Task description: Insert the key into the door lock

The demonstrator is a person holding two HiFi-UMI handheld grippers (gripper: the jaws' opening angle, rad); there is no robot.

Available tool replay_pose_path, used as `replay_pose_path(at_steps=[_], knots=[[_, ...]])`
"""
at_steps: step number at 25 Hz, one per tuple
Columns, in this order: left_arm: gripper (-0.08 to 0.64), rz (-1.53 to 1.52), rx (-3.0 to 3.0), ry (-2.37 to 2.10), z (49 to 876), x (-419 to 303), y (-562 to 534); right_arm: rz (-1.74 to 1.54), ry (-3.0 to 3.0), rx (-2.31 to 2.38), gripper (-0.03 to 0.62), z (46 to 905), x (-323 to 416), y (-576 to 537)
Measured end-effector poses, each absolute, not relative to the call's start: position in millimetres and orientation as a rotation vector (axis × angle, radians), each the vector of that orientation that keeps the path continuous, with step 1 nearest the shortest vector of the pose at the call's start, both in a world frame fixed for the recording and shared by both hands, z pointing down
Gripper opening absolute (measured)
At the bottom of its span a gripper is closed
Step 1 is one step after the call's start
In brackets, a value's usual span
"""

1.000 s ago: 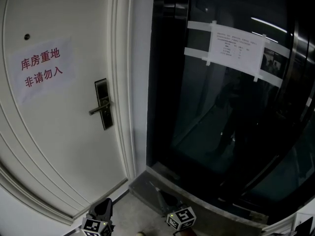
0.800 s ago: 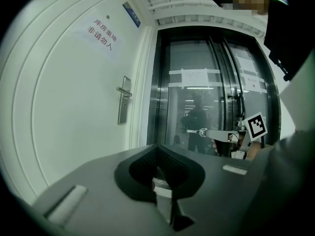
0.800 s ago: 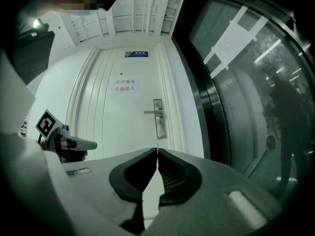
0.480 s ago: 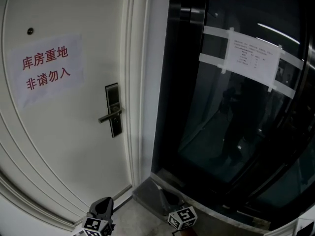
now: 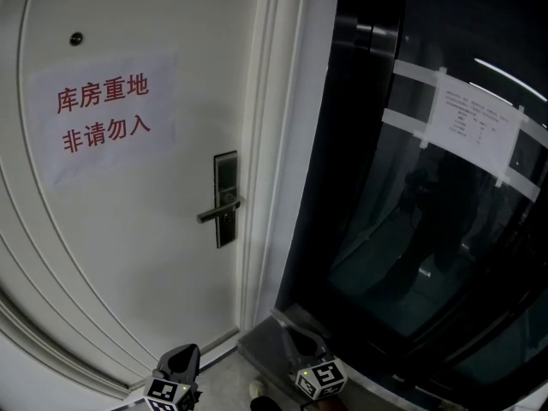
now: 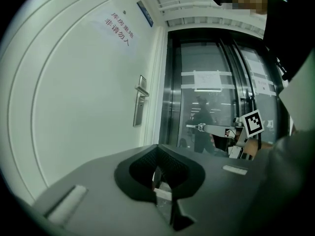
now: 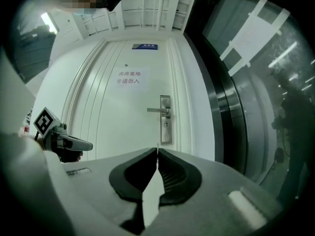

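The white door (image 5: 128, 247) carries a dark lock plate (image 5: 225, 197) with a lever handle (image 5: 218, 211). The right gripper view faces the lock plate (image 7: 166, 119) head on, with the keyhole (image 7: 166, 125) under the handle, some way off. My right gripper (image 7: 157, 149) is shut, and a thin metal sliver, the key (image 7: 157, 145), juts edge-on from its tips. My left gripper (image 6: 157, 147) is shut and aimed past the lock plate (image 6: 139, 101) toward the glass. Both grippers sit low in the head view, the left gripper (image 5: 184, 355) before the door, the right gripper (image 5: 291, 336) at the frame's foot.
A paper sign (image 5: 103, 118) with red characters is stuck on the door. Right of the white door frame (image 5: 274, 144) stands a dark glass wall with a taped notice (image 5: 467, 127). A grey stone threshold (image 5: 265, 341) runs along its base.
The door and its lock plate have slid rightward and grown larger in the head view. Both grippers keep their places at the bottom edge, still shut.
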State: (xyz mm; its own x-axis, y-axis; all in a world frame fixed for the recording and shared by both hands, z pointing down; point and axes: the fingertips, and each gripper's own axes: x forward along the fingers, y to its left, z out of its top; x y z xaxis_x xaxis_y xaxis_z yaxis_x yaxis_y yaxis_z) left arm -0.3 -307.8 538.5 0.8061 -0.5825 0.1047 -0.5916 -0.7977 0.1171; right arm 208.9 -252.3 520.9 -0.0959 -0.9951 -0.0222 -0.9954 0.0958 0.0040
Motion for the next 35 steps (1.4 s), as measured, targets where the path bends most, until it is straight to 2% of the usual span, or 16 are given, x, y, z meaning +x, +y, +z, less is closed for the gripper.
replay_pose_path(at_steps=[14,35], knots=[[0.002,0.076,2.793,-1.089,533,-2,-383,0.426,2.397,-2.096,0.011,461,236,-358],[0.002,0.057,2.721,-1.226,535,-4,-431,1.343,2.572,-2.142,0.011,413,206,-479]])
